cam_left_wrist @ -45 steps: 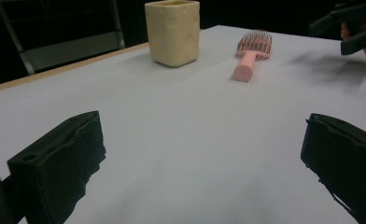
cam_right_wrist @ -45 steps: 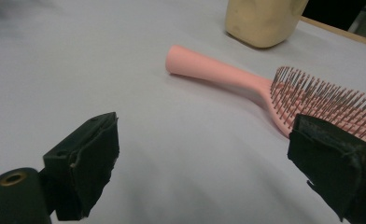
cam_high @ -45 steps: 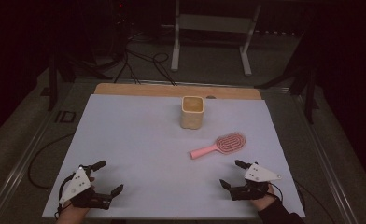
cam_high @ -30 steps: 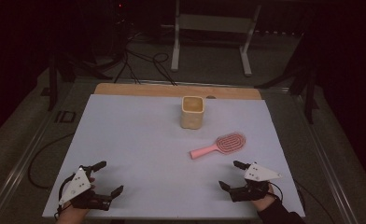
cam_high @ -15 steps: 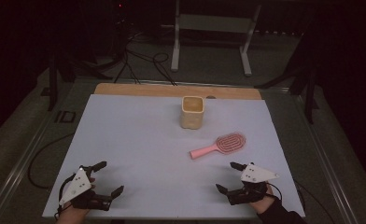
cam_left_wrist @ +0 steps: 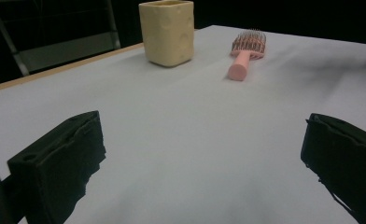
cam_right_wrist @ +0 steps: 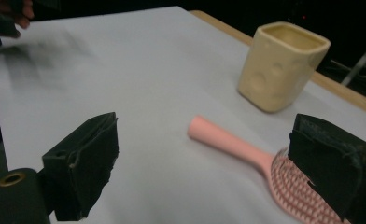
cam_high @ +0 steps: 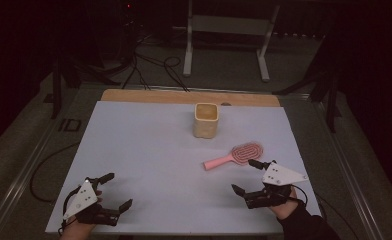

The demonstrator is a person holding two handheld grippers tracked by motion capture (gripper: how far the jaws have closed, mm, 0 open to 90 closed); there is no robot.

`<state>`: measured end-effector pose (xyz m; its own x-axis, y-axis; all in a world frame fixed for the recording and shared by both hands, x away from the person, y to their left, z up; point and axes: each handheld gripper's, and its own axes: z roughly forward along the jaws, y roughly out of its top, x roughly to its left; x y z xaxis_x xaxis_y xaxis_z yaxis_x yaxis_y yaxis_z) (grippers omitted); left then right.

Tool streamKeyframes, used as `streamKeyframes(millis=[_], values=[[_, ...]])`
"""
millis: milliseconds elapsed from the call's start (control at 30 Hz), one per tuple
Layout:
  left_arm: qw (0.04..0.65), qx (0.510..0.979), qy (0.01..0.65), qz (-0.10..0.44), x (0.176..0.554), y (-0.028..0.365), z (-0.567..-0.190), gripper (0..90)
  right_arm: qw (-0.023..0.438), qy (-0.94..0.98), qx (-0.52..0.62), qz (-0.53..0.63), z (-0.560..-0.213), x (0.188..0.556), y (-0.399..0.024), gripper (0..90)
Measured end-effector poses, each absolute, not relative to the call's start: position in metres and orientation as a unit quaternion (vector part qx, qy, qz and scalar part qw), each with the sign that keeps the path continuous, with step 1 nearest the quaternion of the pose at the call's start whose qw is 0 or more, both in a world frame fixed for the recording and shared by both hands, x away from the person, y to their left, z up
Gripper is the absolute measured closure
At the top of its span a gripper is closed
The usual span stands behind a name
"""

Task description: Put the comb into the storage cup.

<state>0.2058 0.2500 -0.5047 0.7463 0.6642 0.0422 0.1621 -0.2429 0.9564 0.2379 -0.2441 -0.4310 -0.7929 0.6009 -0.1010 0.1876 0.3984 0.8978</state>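
A pink hairbrush (cam_high: 235, 156) lies bristles up on the white table, right of centre, its handle pointing left. Behind it stands a pale yellow square cup (cam_high: 206, 120), upright and with dimpled sides. My right gripper (cam_high: 243, 175) is open at the front right, just in front of the brush head. The right gripper view has the brush (cam_right_wrist: 246, 149) between the spread jaws, with its head by the right jaw and the cup (cam_right_wrist: 281, 65) beyond. My left gripper (cam_high: 119, 189) is open at the front left, nothing between its jaws. Far ahead of it are the cup (cam_left_wrist: 167, 31) and brush (cam_left_wrist: 246, 53).
A wooden strip (cam_high: 189, 97) runs along the table's far edge. Behind the table, on the dark floor, stand a metal frame (cam_high: 226, 30) and loose cables (cam_high: 154, 65). The white tabletop (cam_high: 144, 145) spreads wide between the grippers and the cup.
My right gripper has crept forward toward the brush head. The left gripper, the brush and the cup have stayed put.
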Motion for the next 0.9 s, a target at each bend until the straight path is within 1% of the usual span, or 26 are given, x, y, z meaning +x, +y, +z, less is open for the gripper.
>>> streamKeyframes(millis=[67, 100, 467, 633, 867, 900], values=[[0.551, 0.755, 0.274, 0.227, 0.206, 0.250, -0.505, 0.0, 0.216, 0.809, 0.239, 0.492, -0.429, 0.240, -0.243, 8.6], [0.551, 0.754, 0.274, 0.228, 0.205, 0.250, -0.505, 0.0, 0.216, 0.808, 0.233, 0.496, -0.421, 0.246, -0.239, 8.6], [0.553, 0.753, 0.274, 0.229, 0.205, 0.251, -0.504, 0.0, 0.213, 0.815, 0.210, 0.497, -0.405, 0.267, -0.219, 8.7], [0.554, 0.752, 0.274, 0.228, 0.205, 0.250, -0.504, 0.0, 0.208, 0.818, 0.200, 0.498, -0.404, 0.276, -0.207, 8.6], [0.554, 0.753, 0.272, 0.227, 0.205, 0.251, -0.504, 0.0, 0.191, 0.825, 0.194, 0.496, -0.412, 0.290, -0.186, 8.6], [0.552, 0.754, 0.271, 0.229, 0.205, 0.251, -0.504, 0.0, 0.183, 0.826, 0.196, 0.496, -0.415, 0.294, -0.181, 8.6]])
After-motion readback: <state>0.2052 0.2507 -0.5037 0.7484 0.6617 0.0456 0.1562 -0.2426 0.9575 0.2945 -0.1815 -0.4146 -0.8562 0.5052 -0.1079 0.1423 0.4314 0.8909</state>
